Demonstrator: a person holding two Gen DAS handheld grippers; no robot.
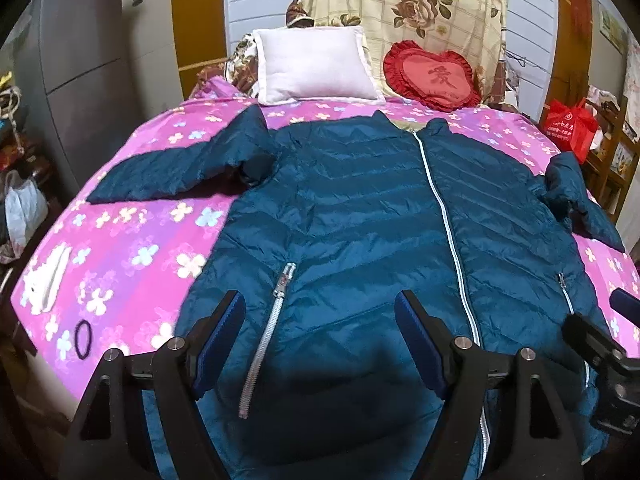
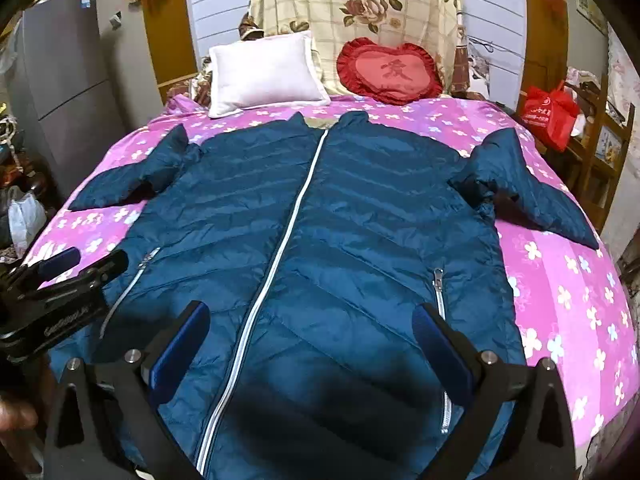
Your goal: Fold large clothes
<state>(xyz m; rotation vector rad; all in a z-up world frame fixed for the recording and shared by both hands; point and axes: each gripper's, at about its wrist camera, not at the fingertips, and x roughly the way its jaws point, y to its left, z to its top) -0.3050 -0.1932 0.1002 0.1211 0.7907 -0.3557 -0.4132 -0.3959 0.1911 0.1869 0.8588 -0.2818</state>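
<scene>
- Left gripper [image 1: 320, 344] jaws spread wide, gripping nothing; hovers over lower left panel of the jacket [image 1: 360, 220], near hem; blue fingers [image 1: 222, 332] flank the left pocket zipper [image 1: 268, 332]
- Right gripper [image 2: 312, 352] also wide apart, nothing between the pads; hangs over lower middle of jacket, main zipper [image 2: 276, 256] running up between its fingers; right pocket zipper [image 2: 440, 288] just by its right finger [image 2: 436, 344]
- each gripper shows in the other's view at the frame edge: right one at [image 1: 608, 344], left one at [image 2: 60, 292]
- jacket: dark teal, quilted, lying front-up and zipped on the bed [image 1: 132, 248]; collar toward the pillows, hem toward the cameras; both sleeves out to the sides, left sleeve [image 1: 180, 164] flat on the sheet, right sleeve [image 2: 528, 188] reaching the bed's right edge
- pink floral sheet under it
- white pillow [image 1: 316, 64] and red heart cushion [image 1: 434, 76] at the head, beyond the collar, apart from jacket
- black hair tie [image 1: 83, 339] on the sheet left of the hem, well apart; white object [image 1: 48, 280] near it
- red bag [image 1: 572, 124] off the bed at right
</scene>
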